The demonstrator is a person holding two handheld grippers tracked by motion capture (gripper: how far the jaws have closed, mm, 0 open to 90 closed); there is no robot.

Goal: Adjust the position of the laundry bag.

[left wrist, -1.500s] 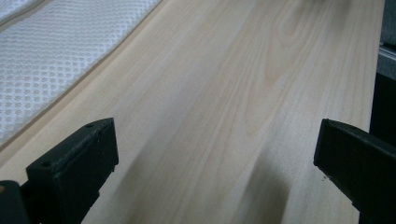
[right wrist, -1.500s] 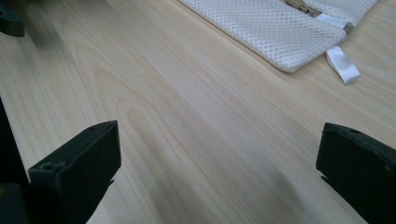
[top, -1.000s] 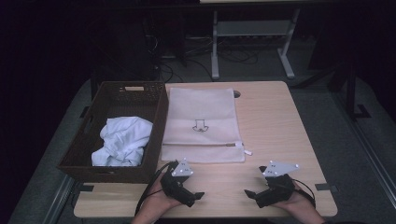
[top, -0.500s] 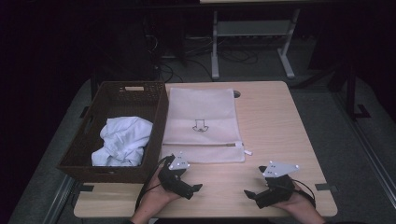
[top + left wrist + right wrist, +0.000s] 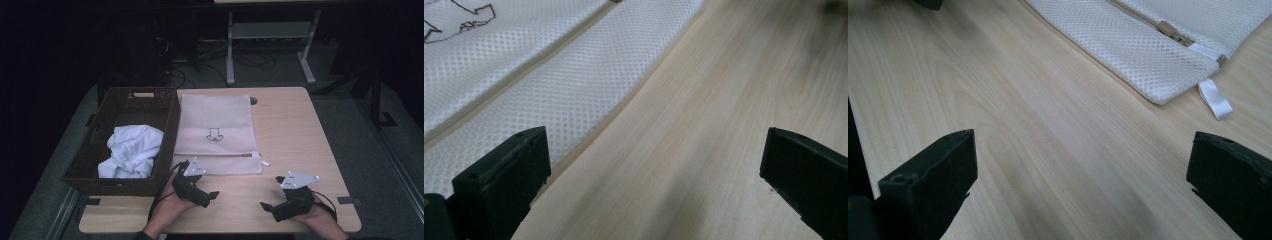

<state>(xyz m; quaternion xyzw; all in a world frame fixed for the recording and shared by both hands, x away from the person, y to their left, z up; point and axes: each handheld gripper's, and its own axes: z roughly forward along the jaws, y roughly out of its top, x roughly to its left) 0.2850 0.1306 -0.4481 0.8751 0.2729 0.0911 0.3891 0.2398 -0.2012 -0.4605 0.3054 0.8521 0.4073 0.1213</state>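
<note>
**Entry: two open grippers at the near edge of a mesh bag**

Left gripper [image 5: 210, 196]: jaws spread wide, holding nothing. In the left gripper view one jaw stands at the bag's near hem and the other over bare wood, so the hem runs between them, slanting away up the frame. From the high view the gripper lies just short of the bag's near left corner.

Right gripper [image 5: 267, 207]: jaws likewise wide and empty, resting low over the desk [image 5: 300, 130]. In the right gripper view the bag's near right corner lies ahead and to the right, apart from the jaws, with bare wood between.

Bag [image 5: 217, 132]: white mesh, flat on the desk, its short near edge facing the person. Zip [image 5: 1168, 29] runs parallel to that near edge, a little way in; the puller sits at the right end, beside a small white ribbon tab [image 5: 1215, 99]. A line drawing is printed mid-panel.

Nearer hand: the left is closer to the bag; the right is closer to the puller. Judgement: opening the bag would likely fall to the right jaws at the puller, the left pinning the hem.

Basket [image 5: 87, 165]: dark wicker, touching the bag's left side. Contents: one crumpled white cloth [image 5: 131, 151], towards the near end; far end bare.
</note>
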